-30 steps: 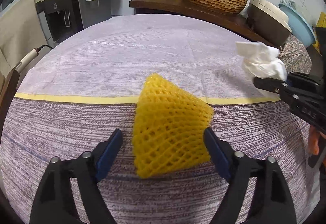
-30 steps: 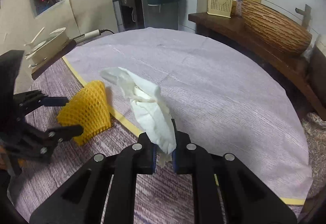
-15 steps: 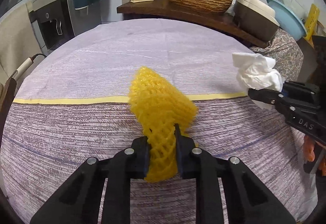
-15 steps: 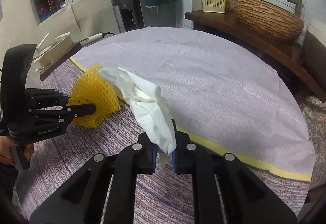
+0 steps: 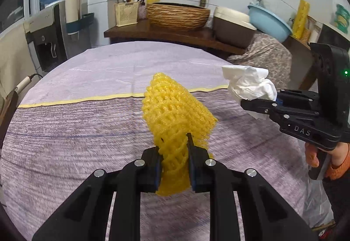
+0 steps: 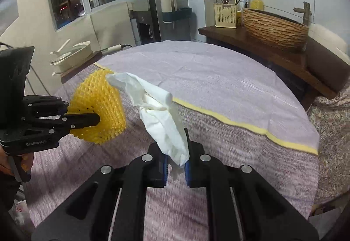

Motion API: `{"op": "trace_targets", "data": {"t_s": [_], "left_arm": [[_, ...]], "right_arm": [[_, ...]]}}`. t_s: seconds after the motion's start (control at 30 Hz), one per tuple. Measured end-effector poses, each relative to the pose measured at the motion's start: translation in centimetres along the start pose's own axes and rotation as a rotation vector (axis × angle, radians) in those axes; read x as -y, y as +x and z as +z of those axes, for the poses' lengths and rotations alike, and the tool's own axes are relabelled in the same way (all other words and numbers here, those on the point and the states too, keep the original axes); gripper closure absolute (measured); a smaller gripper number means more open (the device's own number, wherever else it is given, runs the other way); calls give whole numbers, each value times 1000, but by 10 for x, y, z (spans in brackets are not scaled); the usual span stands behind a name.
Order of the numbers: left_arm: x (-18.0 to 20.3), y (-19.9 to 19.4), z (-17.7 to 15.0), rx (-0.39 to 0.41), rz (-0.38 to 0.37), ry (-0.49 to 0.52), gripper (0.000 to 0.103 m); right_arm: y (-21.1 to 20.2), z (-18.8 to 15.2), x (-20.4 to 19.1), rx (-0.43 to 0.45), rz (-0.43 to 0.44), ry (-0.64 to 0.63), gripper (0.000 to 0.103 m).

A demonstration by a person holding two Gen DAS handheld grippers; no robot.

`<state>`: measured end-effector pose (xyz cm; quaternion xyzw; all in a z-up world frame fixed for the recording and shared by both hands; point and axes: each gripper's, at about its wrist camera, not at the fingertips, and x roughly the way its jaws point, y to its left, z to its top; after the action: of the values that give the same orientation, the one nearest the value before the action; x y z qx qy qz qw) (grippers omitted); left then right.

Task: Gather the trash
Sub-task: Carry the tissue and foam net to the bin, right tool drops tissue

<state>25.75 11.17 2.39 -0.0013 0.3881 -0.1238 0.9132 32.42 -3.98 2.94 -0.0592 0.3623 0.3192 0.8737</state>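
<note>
**Both Trash Items Clamped and Clearing the Table**

The round table (image 5: pixel 76 131), covered in a purple cloth with a yellow band (image 5: pixel 76 99) running edge to edge, is now carrying nothing in its visible area. A second ago the yellow foam net (image 5: pixel 175 114) was resting on the cloth near the band, between widely parted tongs. The left gripper (image 5: pixel 174 166) has just been closing on it, and the net is now pinched between the pads and hanging clear of the cloth. In the right wrist view the net (image 6: pixel 98 107) is showing above the left edge of the table.

The right gripper (image 6: pixel 176 164) is clamping the white tissue (image 6: pixel 161 118) as it was a second ago; the wad is standing up above its tongs, over the near half of the table. From the left wrist view the tissue (image 5: pixel 249 85) is sitting off the table's right edge.

Judged from this, pickup is complete for both pieces and disposal is the remaining step.

Containers: no trash bin is identifiable. A translucent plastic bag (image 5: pixel 317 203) is showing below the right hand (image 5: pixel 326 155), off the table's right edge; its contents cannot be told. On the wooden counter behind the far edge, a woven basket (image 5: pixel 177 15) is standing with its inside hidden, and a cream holder (image 5: pixel 126 13) is carrying upright utensils.
</note>
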Motion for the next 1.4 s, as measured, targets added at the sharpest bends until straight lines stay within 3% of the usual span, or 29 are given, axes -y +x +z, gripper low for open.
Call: {"op": "trace_targets", "data": {"t_s": [0.3, 0.5, 0.97, 1.17, 1.4], "left_arm": [[74, -44, -35, 65, -61, 72, 83], [120, -57, -58, 94, -104, 94, 83], [228, -45, -77, 87, -280, 177, 83], [265, -33, -84, 54, -323, 237, 83], [295, -21, -90, 21, -349, 282, 83]], "right_arm": [[-78, -66, -1, 60, -54, -4, 91], [-127, -117, 10, 108, -157, 22, 91], [-230, -235, 72, 159, -390, 239, 91], [-236, -277, 109, 108, -470, 336, 91], [-182, -316, 160, -27, -480, 450, 91]]}}
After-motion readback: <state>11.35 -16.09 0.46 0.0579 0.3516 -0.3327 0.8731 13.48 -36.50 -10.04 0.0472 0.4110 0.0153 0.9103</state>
